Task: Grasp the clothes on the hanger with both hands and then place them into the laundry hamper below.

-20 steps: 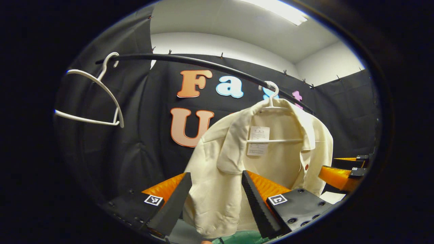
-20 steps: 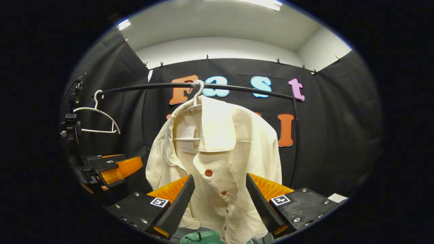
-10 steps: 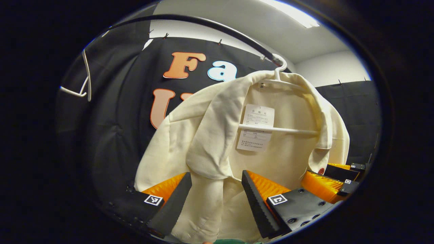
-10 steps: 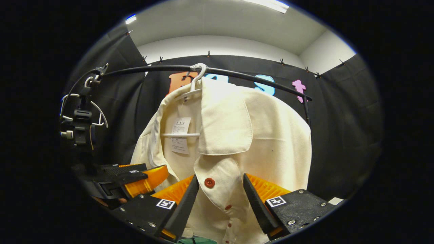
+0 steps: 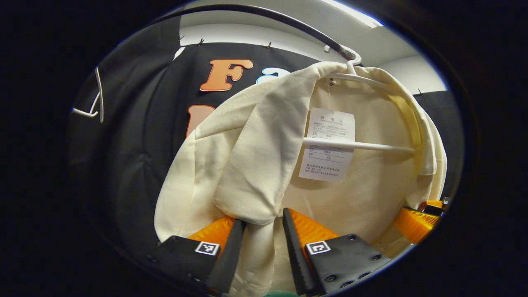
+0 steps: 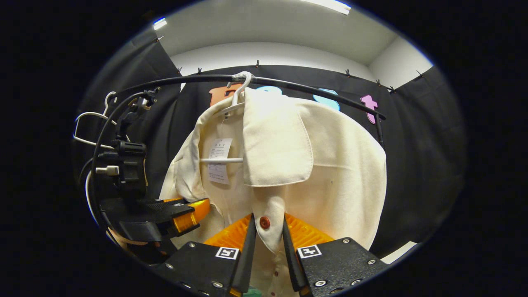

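Pinching shirt [image 6: 342, 165] front: right gripper [image 6: 267, 247]; left gripper [image 5: 260, 247] straddles its collar.

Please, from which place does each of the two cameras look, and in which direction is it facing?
Left gripper view: rides on the left gripper, facing up at the cream collared shirt on its white plastic hanger; its own two fingers flank the hanging front edge.
Right gripper view: rides on the right gripper, facing the shirt's buttoned front; its fingers close around the placket by the red button; the left gripper shows at lower left.
Shared: shirt, hanger, black curved rail, paper tag.
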Action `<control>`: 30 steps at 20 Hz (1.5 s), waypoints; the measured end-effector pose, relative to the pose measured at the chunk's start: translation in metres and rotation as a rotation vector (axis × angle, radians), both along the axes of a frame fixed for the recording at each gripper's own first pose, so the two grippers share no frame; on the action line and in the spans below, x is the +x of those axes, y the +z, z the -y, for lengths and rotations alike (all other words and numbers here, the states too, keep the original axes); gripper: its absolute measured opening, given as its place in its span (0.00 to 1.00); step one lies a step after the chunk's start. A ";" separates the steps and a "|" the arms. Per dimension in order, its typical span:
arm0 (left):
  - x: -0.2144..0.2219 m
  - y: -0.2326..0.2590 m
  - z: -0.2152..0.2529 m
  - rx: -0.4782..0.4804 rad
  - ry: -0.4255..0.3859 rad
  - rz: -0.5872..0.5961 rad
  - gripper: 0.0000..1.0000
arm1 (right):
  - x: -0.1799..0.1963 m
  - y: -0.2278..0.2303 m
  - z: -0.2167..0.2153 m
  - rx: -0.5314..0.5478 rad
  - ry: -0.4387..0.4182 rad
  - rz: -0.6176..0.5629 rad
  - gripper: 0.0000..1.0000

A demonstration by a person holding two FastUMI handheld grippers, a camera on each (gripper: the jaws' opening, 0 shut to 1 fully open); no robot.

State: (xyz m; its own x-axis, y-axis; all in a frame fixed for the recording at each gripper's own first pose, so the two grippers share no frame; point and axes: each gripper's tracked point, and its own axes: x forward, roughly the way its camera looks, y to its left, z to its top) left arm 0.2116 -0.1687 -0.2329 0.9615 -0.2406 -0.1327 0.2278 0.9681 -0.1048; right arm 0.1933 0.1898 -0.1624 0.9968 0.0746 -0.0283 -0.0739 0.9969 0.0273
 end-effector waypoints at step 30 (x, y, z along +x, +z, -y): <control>-0.067 0.189 -0.144 0.137 0.147 0.196 0.06 | -0.082 0.182 0.131 -0.156 -0.066 0.055 0.00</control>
State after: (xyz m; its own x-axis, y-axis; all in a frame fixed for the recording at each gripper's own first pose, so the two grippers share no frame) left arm 0.1450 -0.0250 -0.0434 0.9953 -0.0890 0.0380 0.0865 0.9944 0.0612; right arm 0.1109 0.0591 0.0192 0.9998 0.0080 0.0204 -0.0053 0.9914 -0.1304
